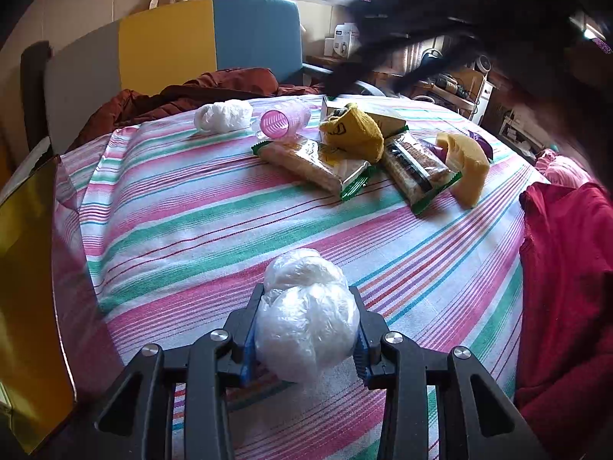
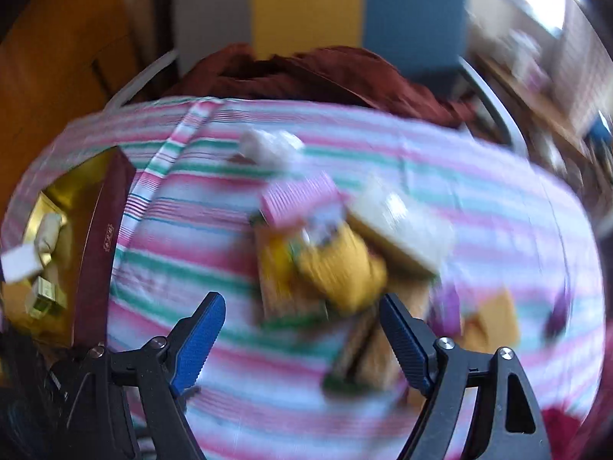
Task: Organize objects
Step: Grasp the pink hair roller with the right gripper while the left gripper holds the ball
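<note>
left gripper [image 1: 306,329] – fingers pinching crumpled white plastic-bag ball [image 1: 306,318] for sorting | right gripper [image 2: 302,329] – fingers spread, empty, above snack pile

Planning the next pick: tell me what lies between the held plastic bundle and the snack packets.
Only bare striped cloth between plastic bundle and snack packets, per the left wrist view.

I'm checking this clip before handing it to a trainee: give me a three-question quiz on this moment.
1. True or false: the left gripper is shut on the white plastic-bag bundle.
2. What is between the fingers of the right gripper? A) a yellow sock B) nothing C) a snack packet
3. What colour is the ribbed tube beside the far plastic bundle?

Key: 1 true; 2 B; 3 pink.
</note>
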`<move>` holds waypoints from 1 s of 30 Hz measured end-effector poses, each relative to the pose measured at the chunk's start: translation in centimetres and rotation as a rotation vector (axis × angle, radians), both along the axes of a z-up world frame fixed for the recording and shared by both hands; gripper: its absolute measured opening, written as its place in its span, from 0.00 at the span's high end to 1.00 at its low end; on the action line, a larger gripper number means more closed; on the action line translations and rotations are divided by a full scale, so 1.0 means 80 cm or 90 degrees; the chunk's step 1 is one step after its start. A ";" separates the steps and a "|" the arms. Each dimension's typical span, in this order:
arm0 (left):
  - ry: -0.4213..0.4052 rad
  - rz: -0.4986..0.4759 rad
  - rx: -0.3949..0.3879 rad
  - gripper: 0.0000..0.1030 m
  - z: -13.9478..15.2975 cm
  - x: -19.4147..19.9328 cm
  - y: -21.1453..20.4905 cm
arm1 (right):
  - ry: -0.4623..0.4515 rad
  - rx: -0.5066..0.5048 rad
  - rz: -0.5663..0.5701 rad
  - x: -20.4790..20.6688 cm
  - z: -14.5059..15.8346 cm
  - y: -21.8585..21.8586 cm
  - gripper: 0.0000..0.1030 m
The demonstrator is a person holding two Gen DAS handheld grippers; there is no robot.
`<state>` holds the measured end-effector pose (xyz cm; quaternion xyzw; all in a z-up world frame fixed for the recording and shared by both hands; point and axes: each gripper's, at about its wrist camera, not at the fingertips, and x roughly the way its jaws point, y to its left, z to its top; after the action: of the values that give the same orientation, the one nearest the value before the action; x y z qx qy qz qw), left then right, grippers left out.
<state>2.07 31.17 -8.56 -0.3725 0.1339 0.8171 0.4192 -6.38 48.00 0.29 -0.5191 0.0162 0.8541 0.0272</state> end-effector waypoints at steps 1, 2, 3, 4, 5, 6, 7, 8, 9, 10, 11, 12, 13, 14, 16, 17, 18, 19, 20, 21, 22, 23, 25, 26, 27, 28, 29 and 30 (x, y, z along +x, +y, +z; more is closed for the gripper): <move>-0.007 0.000 0.006 0.62 0.000 -0.002 -0.001 | -0.011 0.024 0.031 -0.023 -0.001 -0.006 0.18; -0.012 0.000 0.010 0.62 -0.001 -0.004 -0.002 | -0.020 0.042 0.052 -0.035 -0.003 -0.010 0.18; -0.015 -0.001 0.013 0.62 -0.001 -0.005 -0.002 | -0.032 0.060 0.073 -0.051 -0.006 -0.014 0.18; -0.020 -0.001 0.016 0.61 -0.001 -0.006 -0.003 | -0.046 0.075 0.097 -0.066 -0.011 -0.016 0.18; -0.024 -0.001 0.020 0.61 -0.001 -0.008 -0.003 | -0.060 0.085 0.117 -0.080 -0.015 -0.018 0.18; -0.028 -0.001 0.022 0.61 -0.001 -0.009 -0.003 | -0.073 0.095 0.129 -0.090 -0.020 -0.017 0.17; -0.033 -0.002 0.026 0.61 -0.001 -0.009 -0.004 | -0.090 0.108 0.142 -0.105 -0.029 -0.017 0.17; -0.037 -0.002 0.029 0.61 -0.001 -0.010 -0.005 | -0.102 0.111 0.152 -0.114 -0.035 -0.016 0.17; -0.041 -0.002 0.032 0.61 -0.001 -0.011 -0.005 | -0.118 0.113 0.161 -0.126 -0.045 -0.015 0.16; -0.044 -0.003 0.035 0.61 -0.001 -0.011 -0.005 | -0.130 0.116 0.165 -0.134 -0.052 -0.014 0.16; -0.044 -0.003 0.036 0.61 -0.001 -0.011 -0.005 | -0.138 0.117 0.169 -0.140 -0.058 -0.014 0.16; -0.044 -0.003 0.036 0.61 -0.002 -0.011 -0.005 | -0.147 0.114 0.174 -0.146 -0.064 -0.014 0.17; -0.045 -0.003 0.036 0.61 -0.002 -0.011 -0.005 | -0.157 0.109 0.173 -0.148 -0.070 -0.013 0.21; -0.045 -0.003 0.036 0.61 -0.002 -0.011 -0.005 | -0.159 0.104 0.164 -0.149 -0.074 -0.012 0.30; -0.044 -0.003 0.037 0.61 -0.002 -0.011 -0.005 | -0.139 0.070 0.157 -0.144 -0.070 -0.010 0.32; -0.044 -0.003 0.037 0.61 -0.002 -0.010 -0.005 | -0.125 0.056 0.147 -0.137 -0.066 -0.009 0.32; -0.044 -0.003 0.037 0.61 -0.002 -0.010 -0.005 | -0.111 0.052 0.139 -0.130 -0.061 -0.009 0.32; -0.044 -0.003 0.037 0.61 -0.002 -0.010 -0.005 | -0.092 0.041 0.126 -0.118 -0.053 -0.008 0.32; -0.044 -0.003 0.037 0.61 -0.002 -0.010 -0.005 | -0.078 0.028 0.115 -0.109 -0.047 -0.007 0.32; -0.043 -0.003 0.036 0.61 -0.002 -0.011 -0.005 | -0.064 0.016 0.105 -0.099 -0.041 -0.006 0.32; -0.040 -0.003 0.033 0.61 -0.002 -0.010 -0.004 | -0.047 0.001 0.089 -0.082 -0.032 -0.004 0.32; -0.037 -0.003 0.031 0.61 -0.002 -0.009 -0.004 | -0.035 -0.010 0.077 -0.072 -0.027 -0.004 0.32; -0.026 -0.003 0.022 0.61 -0.001 -0.006 -0.002 | -0.011 -0.039 0.053 -0.048 -0.015 -0.001 0.32; -0.020 -0.003 0.017 0.62 -0.001 -0.005 0.000 | 0.001 -0.049 0.038 -0.038 -0.009 -0.003 0.32; -0.018 -0.003 0.014 0.62 0.000 -0.004 0.000 | 0.009 -0.057 0.028 -0.027 -0.005 -0.003 0.32; -0.012 -0.003 0.007 0.62 0.001 -0.003 0.002 | 0.017 -0.068 0.016 -0.013 -0.002 0.000 0.32; -0.005 -0.004 -0.005 0.63 0.002 0.000 0.003 | 0.022 -0.072 0.007 -0.004 -0.001 0.001 0.32; -0.001 -0.005 -0.020 0.64 0.006 0.002 0.005 | 0.026 -0.075 -0.001 0.004 -0.001 0.002 0.32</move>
<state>2.26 31.56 -8.09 -0.3795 0.1479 0.8127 0.4167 -6.07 48.15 0.24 -0.5025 0.0675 0.8619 -0.0029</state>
